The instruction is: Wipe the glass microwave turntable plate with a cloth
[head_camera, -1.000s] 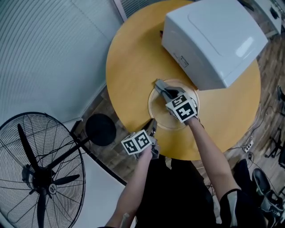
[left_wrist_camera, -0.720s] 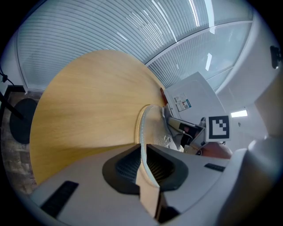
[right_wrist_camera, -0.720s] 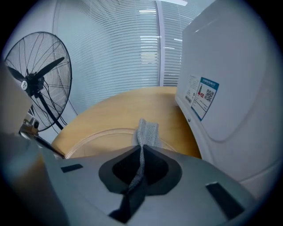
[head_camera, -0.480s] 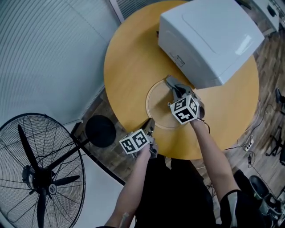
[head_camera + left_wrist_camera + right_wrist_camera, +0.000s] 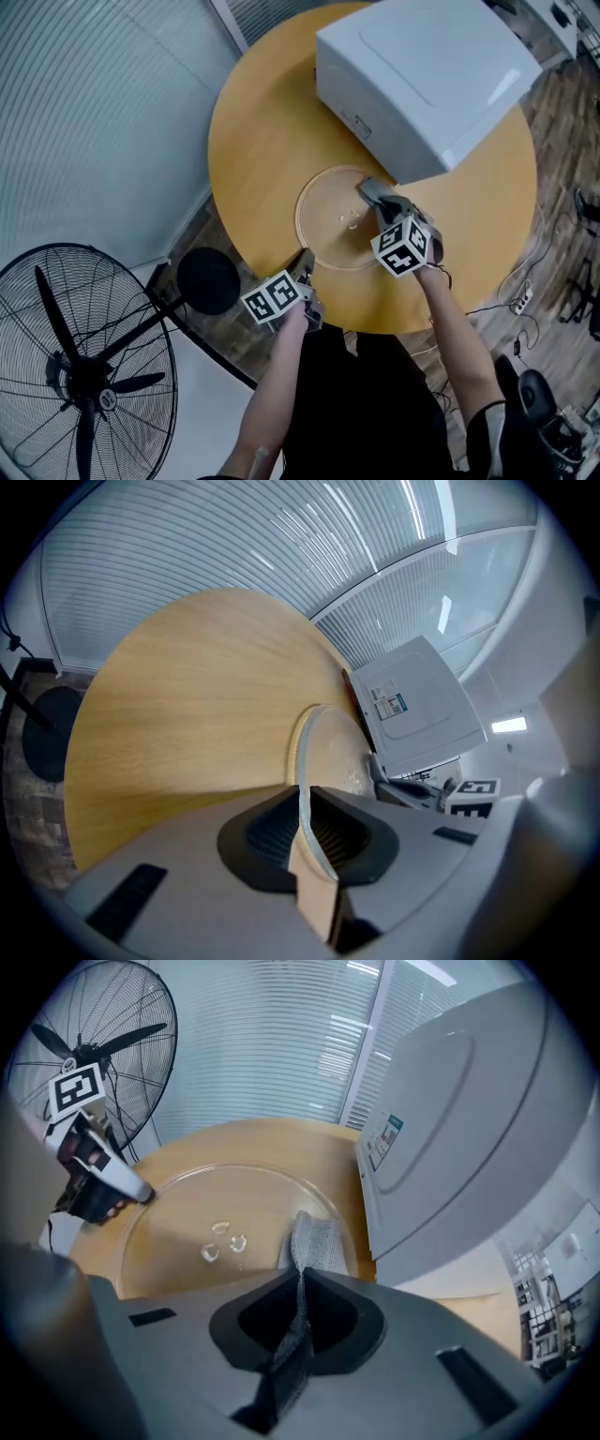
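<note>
The clear glass turntable plate (image 5: 330,223) lies flat on the round wooden table (image 5: 262,141). My left gripper (image 5: 302,260) is shut on the plate's near-left rim; in the left gripper view the rim (image 5: 302,761) runs straight between the jaws of the left gripper (image 5: 302,810). My right gripper (image 5: 381,202) is shut on a grey cloth (image 5: 373,191) that rests on the plate's right side, close to the microwave. In the right gripper view, the cloth (image 5: 315,1241) hangs from the right gripper (image 5: 300,1299) onto the plate (image 5: 187,1206), whose three moulded bumps (image 5: 223,1239) sit just left of the cloth.
A white microwave (image 5: 422,75) stands on the table's far right, right beside the plate. A large black floor fan (image 5: 80,366) and a round black base (image 5: 208,275) stand on the floor to the left. Cables (image 5: 525,300) lie on the floor at right.
My right gripper has dragged the cloth across the plate from its far middle to its right side. The left gripper has kept its hold on the rim.
</note>
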Tool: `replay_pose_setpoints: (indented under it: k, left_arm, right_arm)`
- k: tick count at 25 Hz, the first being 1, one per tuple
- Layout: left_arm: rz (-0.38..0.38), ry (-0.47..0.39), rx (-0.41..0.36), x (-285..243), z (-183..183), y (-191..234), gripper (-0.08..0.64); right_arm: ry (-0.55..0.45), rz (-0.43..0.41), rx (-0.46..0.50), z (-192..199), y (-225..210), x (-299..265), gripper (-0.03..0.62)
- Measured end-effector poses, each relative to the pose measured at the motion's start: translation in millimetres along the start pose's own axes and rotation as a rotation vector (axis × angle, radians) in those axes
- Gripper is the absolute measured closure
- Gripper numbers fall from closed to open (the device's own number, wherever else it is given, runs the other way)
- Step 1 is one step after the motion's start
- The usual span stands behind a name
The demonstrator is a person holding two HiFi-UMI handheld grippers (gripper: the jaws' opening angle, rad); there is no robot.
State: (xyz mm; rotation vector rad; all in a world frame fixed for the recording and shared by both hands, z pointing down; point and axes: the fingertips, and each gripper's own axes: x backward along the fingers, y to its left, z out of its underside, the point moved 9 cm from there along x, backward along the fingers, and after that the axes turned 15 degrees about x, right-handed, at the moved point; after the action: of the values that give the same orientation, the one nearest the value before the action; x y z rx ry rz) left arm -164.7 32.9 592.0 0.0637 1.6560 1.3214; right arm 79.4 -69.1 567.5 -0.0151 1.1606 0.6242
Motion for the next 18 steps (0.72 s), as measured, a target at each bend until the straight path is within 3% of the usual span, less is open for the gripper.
replay_pose_setpoints:
  k: [9,18]
  left_arm:
    - [-0.003,-0.007,0.004,-0.6,-1.0,0.9,0.529]
    - [-0.004,-0.008,0.007,-0.9,-0.6,0.3,0.531]
  right_arm:
    - [0.015,-0.117,-0.045,23.2,41.4,26.1,0.569]
    - [-0.031,-0.267,0.003,8.3,97.0,36.8,0.568]
